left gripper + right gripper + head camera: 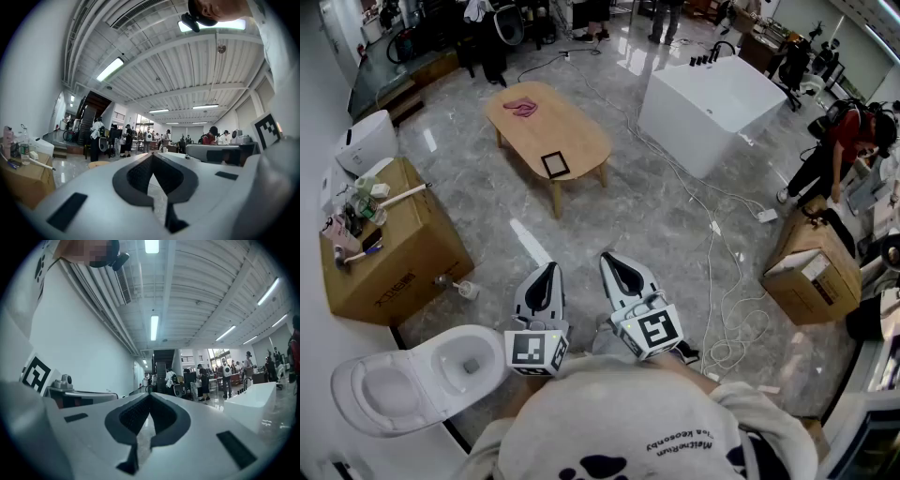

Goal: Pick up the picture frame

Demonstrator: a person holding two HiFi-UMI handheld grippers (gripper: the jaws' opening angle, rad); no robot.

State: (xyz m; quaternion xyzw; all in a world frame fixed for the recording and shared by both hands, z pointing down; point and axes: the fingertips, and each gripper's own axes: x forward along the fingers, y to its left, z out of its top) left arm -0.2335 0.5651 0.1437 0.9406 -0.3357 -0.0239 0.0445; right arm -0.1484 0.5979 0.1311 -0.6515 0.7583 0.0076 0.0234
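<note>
Well apart at 12 o'clock, lying flat near the 5 o'clock end of the oval light-wood table (570, 129): small black-edged square picture frame (555, 164). Both pressed together and empty, left claw (549, 270) and right claw (610, 260), level at the chest, likely just carried until within reach.

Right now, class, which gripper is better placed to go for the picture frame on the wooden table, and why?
Left, narrowly. The left gripper sits almost straight below the picture frame at the near end of the oval table. The right gripper sits further aside. Both are shut, empty and far off.
</note>
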